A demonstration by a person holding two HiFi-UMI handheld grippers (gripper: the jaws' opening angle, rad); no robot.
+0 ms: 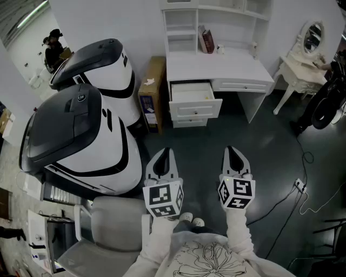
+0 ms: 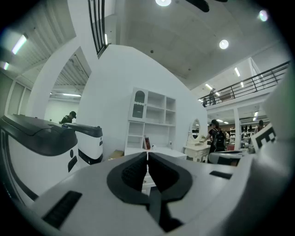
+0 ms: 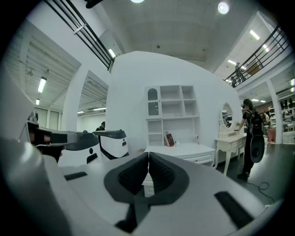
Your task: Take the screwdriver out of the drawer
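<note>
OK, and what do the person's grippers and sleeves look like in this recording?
The left gripper and right gripper both have glossy white tapered shells, with black ribbed pads lining the jaws. Each carries a white cube at its rear, printed with black square markers. The person wears white long sleeves and a pale top with a line-drawn flower print.

Big white room, dark grey floor (image 1: 265, 157)

A white desk (image 1: 216, 67) with a shelf hutch (image 1: 181, 27) sits top centre against the white wall (image 1: 108, 19). A cardboard box (image 1: 151, 92) stands just left of it, and a little vanity table (image 1: 297, 67) with an oval mirror (image 1: 313, 35) is at upper right. Two bulky white-and-black machines (image 1: 92, 135) fill the left side. There are round ceiling lights (image 3: 223, 7) overhead and a railed mezzanine (image 3: 258, 50) at right.
</note>
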